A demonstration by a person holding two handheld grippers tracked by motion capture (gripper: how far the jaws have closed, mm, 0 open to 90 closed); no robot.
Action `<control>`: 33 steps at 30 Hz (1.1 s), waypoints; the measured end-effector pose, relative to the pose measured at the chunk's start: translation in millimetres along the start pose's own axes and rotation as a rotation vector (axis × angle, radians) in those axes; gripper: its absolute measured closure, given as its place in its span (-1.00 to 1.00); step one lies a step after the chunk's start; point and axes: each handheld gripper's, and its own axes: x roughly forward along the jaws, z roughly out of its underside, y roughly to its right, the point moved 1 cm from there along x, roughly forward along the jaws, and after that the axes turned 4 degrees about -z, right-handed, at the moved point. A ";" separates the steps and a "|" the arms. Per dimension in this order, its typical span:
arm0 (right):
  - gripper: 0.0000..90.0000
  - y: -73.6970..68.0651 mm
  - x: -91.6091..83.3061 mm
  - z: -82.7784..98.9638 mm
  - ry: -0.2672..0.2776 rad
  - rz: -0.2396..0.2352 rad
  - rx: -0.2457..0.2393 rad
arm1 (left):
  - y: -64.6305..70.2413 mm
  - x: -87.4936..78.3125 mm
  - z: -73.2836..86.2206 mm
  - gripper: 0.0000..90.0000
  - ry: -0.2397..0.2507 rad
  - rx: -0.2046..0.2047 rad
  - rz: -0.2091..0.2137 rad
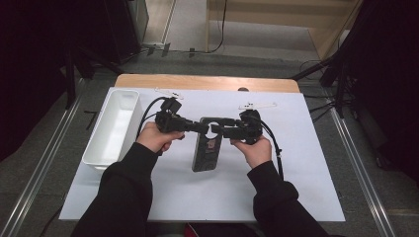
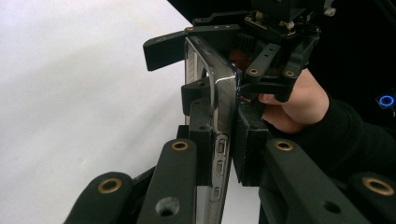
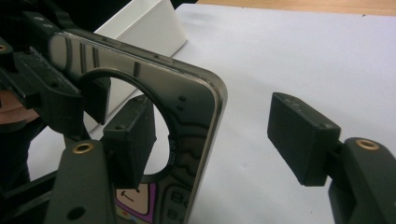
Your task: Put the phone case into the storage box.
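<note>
A dark phone case point(image 1: 206, 150) with a round camera hole and a printed back hangs tilted above the white sheet, top end up. My left gripper point(image 1: 202, 127) is shut on its top left edge; the left gripper view shows the pads point(image 2: 201, 140) clamped on the case's rim point(image 2: 223, 100). My right gripper point(image 1: 222, 131) comes in from the right at the top corner. In the right gripper view its jaws stand around the case's corner point(image 3: 187, 93): one pad point(image 3: 130, 140) sits at the camera hole, the other pad point(image 3: 301, 137) stands apart from the edge, so the right gripper point(image 3: 215, 135) is open.
A long white bin point(image 1: 116, 123) stands at the left side of the white sheet point(image 1: 296, 163). Two small white strips point(image 1: 257, 105) lie near the sheet's far edge. Beyond it runs the wooden table edge point(image 1: 207, 81).
</note>
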 end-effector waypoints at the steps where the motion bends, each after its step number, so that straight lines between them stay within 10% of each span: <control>1: -0.24 -0.4 0.3 -0.5 0.001 -0.001 0.001 | -0.1 -0.2 0.0 0.77 -0.002 0.000 0.005; 13: 0.39 -5.1 1.4 -2.8 -0.006 -0.040 -0.019 | -0.8 -0.2 0.7 0.77 -0.002 0.019 0.013; 33: 0.48 -9.4 -1.8 -5.0 -0.028 -0.014 -0.027 | 0.1 -3.3 0.5 0.74 0.031 0.042 -0.036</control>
